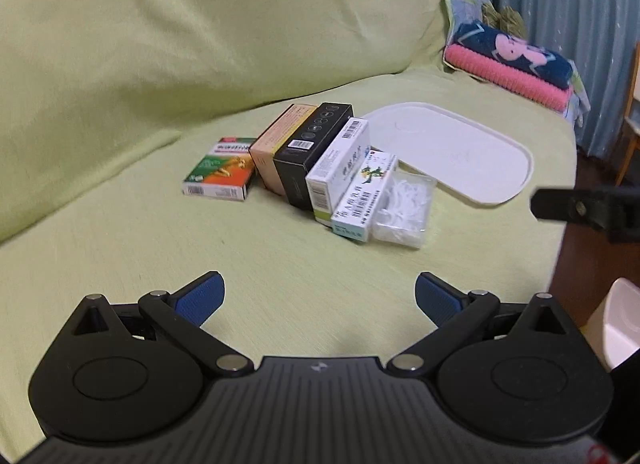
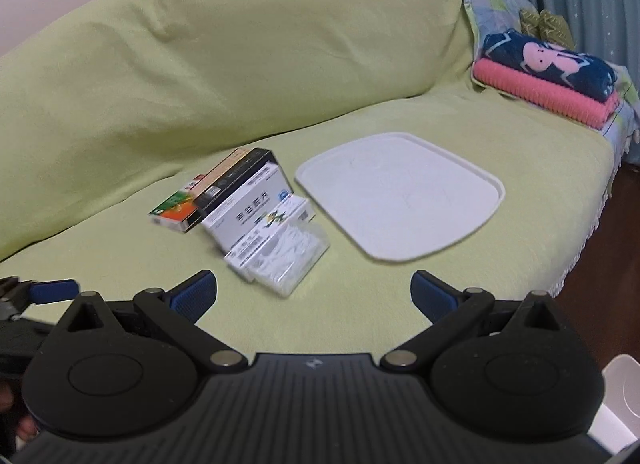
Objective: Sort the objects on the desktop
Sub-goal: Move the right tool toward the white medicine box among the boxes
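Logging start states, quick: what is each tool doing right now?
Left tool: open, holding nothing, above the green cover.
Right tool: open, holding nothing, above the green cover.

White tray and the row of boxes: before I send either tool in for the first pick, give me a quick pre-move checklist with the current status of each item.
1. Left tool open and holding nothing: ok.
2. Right tool open and holding nothing: ok.
3. White tray bare, with room for items: ok.
4. Clear plastic box at the tray end of the row and nearest the right tool, nothing over it: ok.
5. Boxes packed side by side, black box wedged between neighbours, little finger room: not ok.
6. Green and orange box lies flat with a small gap to the row: ok.
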`<action>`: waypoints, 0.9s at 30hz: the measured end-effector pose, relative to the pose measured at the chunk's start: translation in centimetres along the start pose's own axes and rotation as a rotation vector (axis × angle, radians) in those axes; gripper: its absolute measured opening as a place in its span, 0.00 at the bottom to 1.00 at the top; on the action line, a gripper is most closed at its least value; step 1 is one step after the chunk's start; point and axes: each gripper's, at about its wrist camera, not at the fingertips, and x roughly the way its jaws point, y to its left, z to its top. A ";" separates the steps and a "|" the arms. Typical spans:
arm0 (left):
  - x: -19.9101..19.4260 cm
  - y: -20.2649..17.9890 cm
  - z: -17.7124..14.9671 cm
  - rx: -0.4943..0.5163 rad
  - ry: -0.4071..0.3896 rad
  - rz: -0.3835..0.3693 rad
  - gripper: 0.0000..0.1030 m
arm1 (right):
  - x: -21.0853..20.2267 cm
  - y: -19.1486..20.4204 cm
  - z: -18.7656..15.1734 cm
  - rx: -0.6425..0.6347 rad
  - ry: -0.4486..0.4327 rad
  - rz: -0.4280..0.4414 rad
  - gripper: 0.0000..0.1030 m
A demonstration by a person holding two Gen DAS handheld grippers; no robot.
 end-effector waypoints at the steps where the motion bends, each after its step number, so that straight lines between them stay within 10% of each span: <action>1: 0.4 -0.6 0.2 0.011 -0.003 -0.003 0.99 | 0.6 -0.1 0.1 0.004 -0.006 -0.002 0.99; 20: 10.3 -5.4 4.4 0.163 -0.016 -0.110 0.83 | 11.4 -2.1 1.0 0.118 0.045 0.149 0.83; 27: 12.6 -5.7 5.7 0.223 0.003 -0.129 0.32 | 11.8 -2.1 1.0 0.088 0.038 0.136 0.82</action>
